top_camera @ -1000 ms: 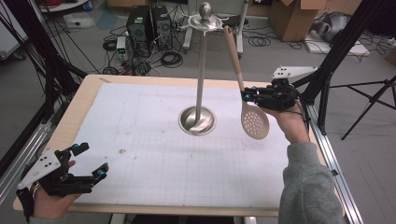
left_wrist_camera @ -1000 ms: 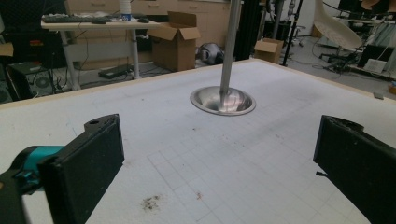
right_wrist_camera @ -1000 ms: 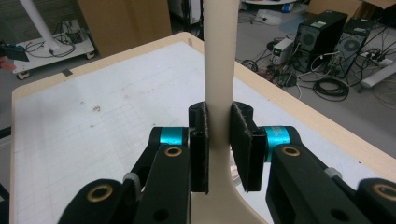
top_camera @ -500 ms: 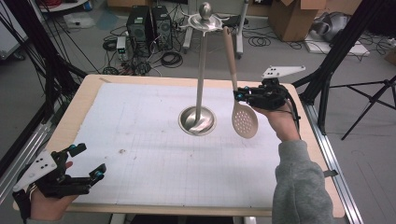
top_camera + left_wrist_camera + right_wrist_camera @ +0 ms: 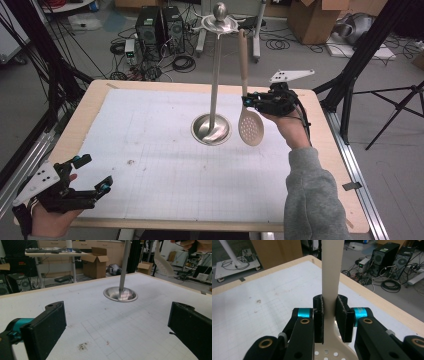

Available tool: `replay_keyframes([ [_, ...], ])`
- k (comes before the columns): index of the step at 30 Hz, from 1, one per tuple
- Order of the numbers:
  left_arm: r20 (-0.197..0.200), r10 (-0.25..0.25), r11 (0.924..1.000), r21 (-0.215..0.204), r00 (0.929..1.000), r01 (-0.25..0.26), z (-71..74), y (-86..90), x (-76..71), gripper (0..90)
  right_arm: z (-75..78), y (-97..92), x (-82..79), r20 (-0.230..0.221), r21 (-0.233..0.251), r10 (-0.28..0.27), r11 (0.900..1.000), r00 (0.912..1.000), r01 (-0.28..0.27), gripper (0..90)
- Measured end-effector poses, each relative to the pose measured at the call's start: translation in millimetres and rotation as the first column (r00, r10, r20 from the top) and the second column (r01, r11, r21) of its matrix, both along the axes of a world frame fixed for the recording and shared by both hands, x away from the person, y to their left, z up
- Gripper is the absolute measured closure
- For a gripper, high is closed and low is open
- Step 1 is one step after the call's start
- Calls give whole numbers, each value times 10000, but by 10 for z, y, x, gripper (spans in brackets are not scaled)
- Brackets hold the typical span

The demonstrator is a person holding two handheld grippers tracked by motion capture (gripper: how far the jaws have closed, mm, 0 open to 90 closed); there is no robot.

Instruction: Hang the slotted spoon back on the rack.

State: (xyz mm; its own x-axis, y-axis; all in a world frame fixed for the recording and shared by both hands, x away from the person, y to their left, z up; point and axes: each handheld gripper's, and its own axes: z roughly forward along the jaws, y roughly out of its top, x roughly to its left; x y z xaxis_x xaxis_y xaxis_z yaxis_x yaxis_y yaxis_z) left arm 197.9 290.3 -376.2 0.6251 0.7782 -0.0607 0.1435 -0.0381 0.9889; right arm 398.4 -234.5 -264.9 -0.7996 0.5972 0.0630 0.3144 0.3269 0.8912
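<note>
Skimmer (image 5: 250, 127) nearer stand (image 5: 212, 129) now

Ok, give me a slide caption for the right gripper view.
Right gripper clamped on the beige slotted spoon at its neck, held upright above the white table mat.
</note>
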Motion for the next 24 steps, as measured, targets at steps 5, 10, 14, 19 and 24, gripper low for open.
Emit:
replay_keyframes([
  [5,-43,-71,10000,5,10000,71,-11,-23,-1,21,-18,76,31,-81,52,-35,10000,10000,35,785],
  [10,-52,-111,9999,52,9999,112,-14,-35,-8,21,-41,128,67,-65,101,-50,9999,10000,51,785],
  [14,-66,-88,9999,57,9999,88,-19,-26,-15,21,-52,159,87,-59,123,-36,9999,10000,36,785],
  [19,-44,-75,9999,69,10000,75,-13,-19,-26,21,-65,197,102,-32,166,-94,9998,10000,95,784],
  [24,-72,-70,9999,76,9999,70,-20,-24,-25,22,-80,202,101,19,251,-132,9996,9999,132,768],
])
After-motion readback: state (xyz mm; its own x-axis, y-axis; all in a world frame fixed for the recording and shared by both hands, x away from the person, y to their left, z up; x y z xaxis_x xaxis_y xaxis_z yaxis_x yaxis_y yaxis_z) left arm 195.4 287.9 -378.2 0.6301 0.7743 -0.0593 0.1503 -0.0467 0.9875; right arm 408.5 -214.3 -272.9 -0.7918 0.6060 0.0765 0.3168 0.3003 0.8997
